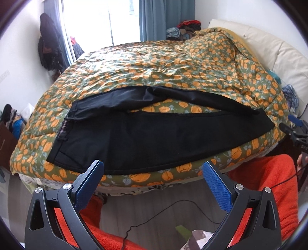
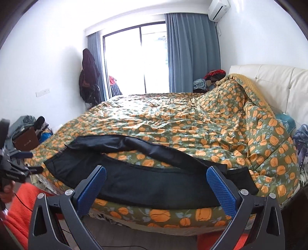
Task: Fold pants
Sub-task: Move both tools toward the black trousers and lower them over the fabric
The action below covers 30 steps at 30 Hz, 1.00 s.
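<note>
Spread wide and holding nothing: the blue textured pads (image 1: 217,189) of the left gripper (image 1: 153,173), poised off the near edge of the bed, apart from the cloth. Likewise wide apart and empty: the blue pads (image 2: 221,189) of the right gripper (image 2: 156,178), hovering low over that same near edge. Just beyond both, lying flat along the near edge of the green quilt with orange flowers (image 1: 154,65): the black fabric pants (image 1: 154,136), waistband toward the left corner, two legs running right with a sliver of quilt between them, the far leg rumpled. Nothing between fingers and pants. Farther back, a cream padded headboard (image 2: 269,80), blue curtains (image 2: 192,52), a bright window, dark coats hung on the wall (image 2: 88,77). Only in the left view: a black cable (image 1: 173,213) on the floor and orange fleece sleeves. Only in the right view: a white air conditioner (image 2: 218,8) up high.
</note>
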{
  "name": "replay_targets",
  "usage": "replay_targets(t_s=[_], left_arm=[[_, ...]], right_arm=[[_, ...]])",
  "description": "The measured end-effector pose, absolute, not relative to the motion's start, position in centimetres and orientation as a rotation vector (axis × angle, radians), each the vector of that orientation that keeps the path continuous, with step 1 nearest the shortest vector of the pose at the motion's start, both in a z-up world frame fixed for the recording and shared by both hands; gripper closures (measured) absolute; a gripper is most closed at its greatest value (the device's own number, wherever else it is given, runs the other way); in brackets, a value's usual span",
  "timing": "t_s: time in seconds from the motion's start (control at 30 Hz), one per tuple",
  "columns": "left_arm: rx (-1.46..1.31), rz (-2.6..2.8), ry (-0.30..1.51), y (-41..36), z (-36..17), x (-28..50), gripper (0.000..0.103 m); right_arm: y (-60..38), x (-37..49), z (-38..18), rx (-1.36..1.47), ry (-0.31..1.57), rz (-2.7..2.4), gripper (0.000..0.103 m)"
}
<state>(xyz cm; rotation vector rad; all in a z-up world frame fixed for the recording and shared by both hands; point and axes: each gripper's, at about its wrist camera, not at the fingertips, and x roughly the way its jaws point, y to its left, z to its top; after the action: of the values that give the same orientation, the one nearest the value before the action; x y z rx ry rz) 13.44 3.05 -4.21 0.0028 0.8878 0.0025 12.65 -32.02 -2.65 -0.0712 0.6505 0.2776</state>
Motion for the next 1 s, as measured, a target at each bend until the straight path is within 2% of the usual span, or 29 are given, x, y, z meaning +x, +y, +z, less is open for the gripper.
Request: replay_targets(t_s=[0.03, 0.2, 0.37, 0.4, 0.47, 0.5, 0.53, 0.63, 0.77, 0.8, 0.83, 0.87, 0.9, 1.0], left_arm=[[-0.016, -0.007, 0.905, 3.0, -4.6, 13.7, 0.001], [-0.048, -0.011, 1.007, 2.0, -7.1, 14.9, 0.001], [-0.027, -0.007, 1.062, 0.9, -8.6, 16.2, 0.001], [-0.019, -0.004, 1.073, 0.8, -8.9, 16.7, 0.001], [-0.010, 0.005, 1.097, 0.7, -9.7, 17.7, 0.001], [-0.010, 0.009, 1.112, 0.9, -10.1, 18.2, 0.001], [-0.012, 0.014, 1.128, 1.0, -10.5, 18.8, 0.001], [-0.029, 0.029, 1.164, 1.4, -11.5, 20.7, 0.001], [-0.040, 0.040, 1.165, 1.3, -11.5, 22.9, 0.001], [-0.032, 0.045, 1.156, 1.2, -11.3, 23.3, 0.001], [-0.021, 0.055, 1.144, 1.2, -11.1, 23.7, 0.001], [-0.011, 0.072, 1.133, 1.4, -11.0, 24.0, 0.001], [-0.006, 0.092, 1.126, 1.7, -11.0, 24.2, 0.001], [-0.024, 0.144, 1.137, 3.5, -12.0, 25.0, 0.001]], right_arm=[[-33.1, 14.3, -4.2, -0.107, 0.717, 0.254, 0.000], [-36.8, 22.4, -9.6, -0.344, 0.807, 0.281, 0.001], [-38.2, 30.0, -15.0, -0.550, 0.897, 0.336, 0.010], [-38.3, 31.0, -15.6, -0.572, 0.910, 0.349, 0.015], [-38.3, 32.6, -16.3, -0.591, 0.935, 0.401, 0.034], [-38.3, 33.4, -16.4, -0.583, 0.963, 0.440, 0.073], [-38.3, 34.3, -16.3, -0.569, 0.990, 0.469, 0.094], [-38.9, 38.5, -13.5, -0.493, 0.990, 0.469, 0.095], [-41.4, 49.5, -6.2, -0.330, 0.868, 0.286, 0.094], [-42.7, 52.2, -4.9, -0.269, 0.848, 0.211, 0.085], [-44.1, 54.7, -4.1, -0.206, 0.838, 0.121, 0.056], [-45.5, 56.5, -3.8, -0.171, 0.840, 0.006, 0.038], [-46.4, 57.5, -3.8, -0.167, 0.844, -0.098, 0.014], [-47.1, 56.1, -5.5, -0.110, 0.832, -0.154, 0.012]])
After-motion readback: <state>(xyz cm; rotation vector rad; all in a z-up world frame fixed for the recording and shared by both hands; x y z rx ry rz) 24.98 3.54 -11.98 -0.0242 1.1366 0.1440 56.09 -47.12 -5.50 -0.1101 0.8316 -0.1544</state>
